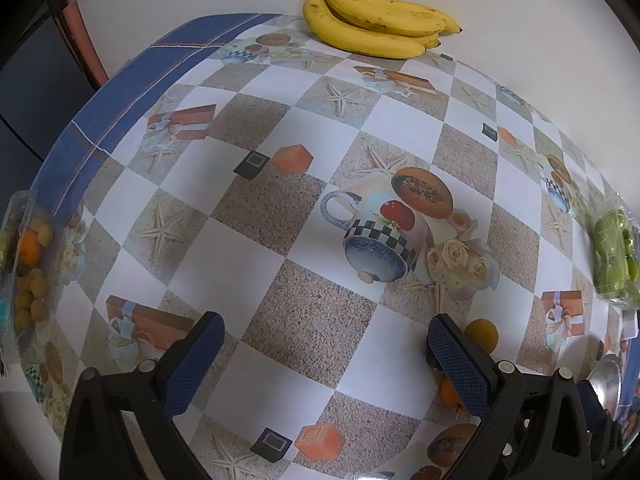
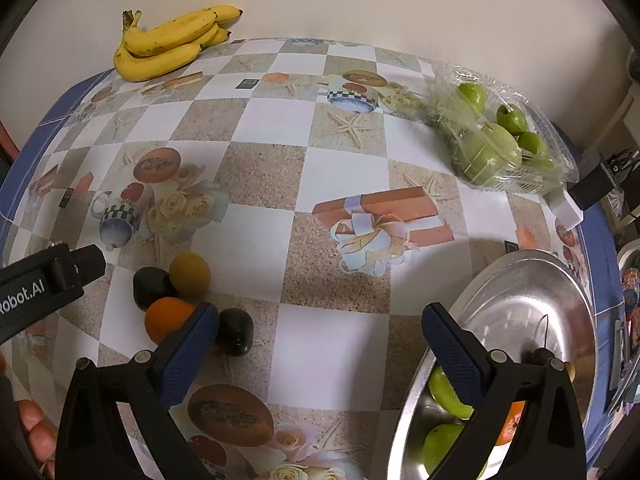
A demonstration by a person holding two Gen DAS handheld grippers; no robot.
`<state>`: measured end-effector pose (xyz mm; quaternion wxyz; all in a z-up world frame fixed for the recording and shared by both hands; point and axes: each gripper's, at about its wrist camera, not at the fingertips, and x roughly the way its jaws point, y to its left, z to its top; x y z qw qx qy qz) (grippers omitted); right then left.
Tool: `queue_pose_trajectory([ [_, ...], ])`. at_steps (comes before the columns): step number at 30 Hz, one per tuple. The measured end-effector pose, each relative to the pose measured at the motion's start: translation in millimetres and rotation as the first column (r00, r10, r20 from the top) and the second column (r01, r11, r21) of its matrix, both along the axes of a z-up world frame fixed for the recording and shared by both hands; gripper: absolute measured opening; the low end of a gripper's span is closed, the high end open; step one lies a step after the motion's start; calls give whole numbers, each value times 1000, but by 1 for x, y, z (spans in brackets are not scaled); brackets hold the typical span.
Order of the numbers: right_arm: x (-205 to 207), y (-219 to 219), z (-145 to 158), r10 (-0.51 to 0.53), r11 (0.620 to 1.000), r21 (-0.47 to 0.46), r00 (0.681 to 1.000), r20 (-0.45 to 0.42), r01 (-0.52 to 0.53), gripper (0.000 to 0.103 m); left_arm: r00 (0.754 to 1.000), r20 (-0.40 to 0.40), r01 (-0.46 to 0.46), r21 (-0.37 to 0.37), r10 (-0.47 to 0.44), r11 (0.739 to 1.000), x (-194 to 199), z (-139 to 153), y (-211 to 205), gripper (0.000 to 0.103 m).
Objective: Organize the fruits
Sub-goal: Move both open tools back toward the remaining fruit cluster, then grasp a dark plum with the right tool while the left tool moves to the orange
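Patterned oilcloth covers the tabletop [image 2: 332, 240], which is pushed against a pale wall. Bananas [image 2: 168, 46] are laid at the far edge by the wall, and green apples in a clear wrapped tray [image 2: 500, 140] are set at the far right edge. A steel bowl [image 2: 532, 304] is seen at the near right corner, with two green apples [image 2: 446, 394] and something orange already in it.

Four loose fruits are clustered toward the near left edge: an orange [image 2: 168, 318], a dull yellow fruit [image 2: 190, 274] and two dark ones [image 2: 150, 284] [image 2: 237, 331], probably avocados. They are packed close, some touching.

Both grippers are spread wide with nothing between the pads. The right gripper [image 2: 320, 344] is held low over bare cloth between the cluster and the bowl; the left gripper [image 1: 326, 360] is held over the middle of the tabletop, with the yellow fruit just beyond its right finger.

The loose fruits are judged light, round and prone to rolling. The orange should be firm with a grippy peel and could be taken across its widest part. The dark fruits may be soft if ripe, so a gentle squeeze across the short axis is advised. Since they crowd each other, the nearer dark one at the cluster's rim is probably reached most easily without knocking its neighbours.
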<state>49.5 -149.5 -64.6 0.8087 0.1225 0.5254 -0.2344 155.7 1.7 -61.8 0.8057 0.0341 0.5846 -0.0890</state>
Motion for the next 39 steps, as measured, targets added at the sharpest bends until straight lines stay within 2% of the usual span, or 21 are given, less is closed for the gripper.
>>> queue_pose_trajectory([
  [3, -2, -3, 4, -17, 1000, -24, 1000, 2, 17, 91, 1000, 1, 1, 0, -1, 1000, 0, 1, 0, 103],
  [5, -4, -8, 7, -35, 999, -28, 999, 3, 35, 80, 1000, 1, 0, 1, 0, 1000, 0, 1, 0, 103],
  [7, -7, -13, 8, -54, 998, -14, 998, 11, 54, 76, 1000, 2, 0, -1, 0, 1000, 0, 1, 0, 103],
  [11, -10, -18, 10, -67, 996, 60, 997, 43, 65, 69, 1000, 0, 2, -1, -2, 1000, -1, 2, -1, 103],
  [17, -5, -11, 3, -35, 983, 183, 997, 62, 23, 57, 1000, -12, 0, -15, -1, 1000, -1, 0, -3, 103],
  [23, -2, -5, -4, -12, 973, 231, 998, 63, -3, 42, 1000, -31, 6, -32, -7, 999, -1, -2, -4, 103],
  [28, -1, -6, -9, -16, 967, 254, 998, 60, 0, 36, 999, -33, 8, -36, -9, 999, -2, -2, -6, 103],
  [35, 1, -7, -13, -19, 963, 268, 998, 55, 4, 35, 999, -48, 6, -51, -9, 999, -2, -4, -6, 103],
  [39, 2, -6, -12, -18, 961, 277, 998, 61, 0, 30, 999, -52, 9, -63, -12, 998, -3, -3, -6, 103],
])
